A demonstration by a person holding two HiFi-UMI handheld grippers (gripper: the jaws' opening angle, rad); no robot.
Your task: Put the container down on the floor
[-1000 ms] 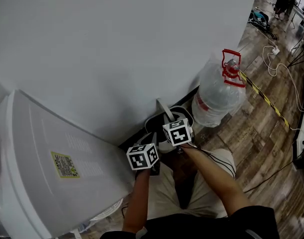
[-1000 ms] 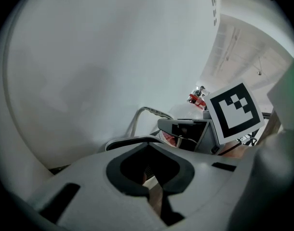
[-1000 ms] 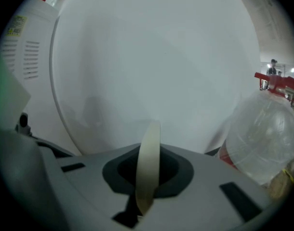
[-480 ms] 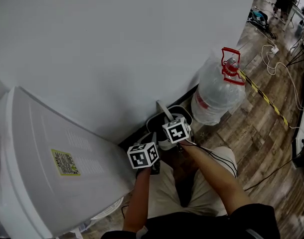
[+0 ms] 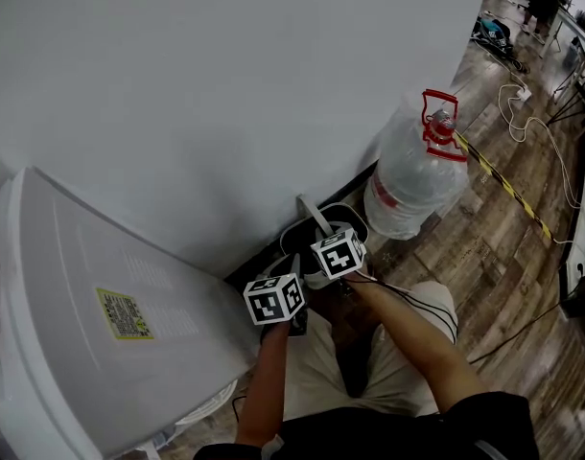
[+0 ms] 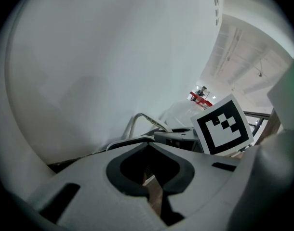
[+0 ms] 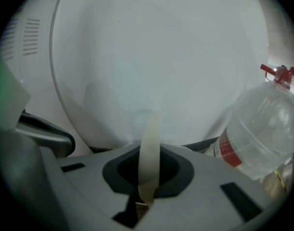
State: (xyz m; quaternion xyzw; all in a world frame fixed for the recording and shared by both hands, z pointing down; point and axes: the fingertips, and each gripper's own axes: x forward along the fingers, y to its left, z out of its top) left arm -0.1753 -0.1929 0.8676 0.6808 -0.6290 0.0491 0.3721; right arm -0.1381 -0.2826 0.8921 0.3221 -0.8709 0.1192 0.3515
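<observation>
2 grippers [image 6: 152, 189] [image 7: 143, 196], 1 container [image 5: 356, 217], 1 lrg water jug [image 5: 412, 185], 1 wht appliance [image 5: 101, 295].

The dark round plastic container [image 5: 353, 212] is mostly hidden behind the right gripper [image 7: 145, 196]. The large white appliance [image 5: 81, 295] is cut off by the left edge.

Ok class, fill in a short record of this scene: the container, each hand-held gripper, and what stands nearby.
container: dark-rimmed container low beside the wall
set down: cannot tell
right hand-held gripper: shut on the pale handle
left hand-held gripper: shut, nothing between its jaws
nearby: water bottle to the right, white appliance to the left
</observation>
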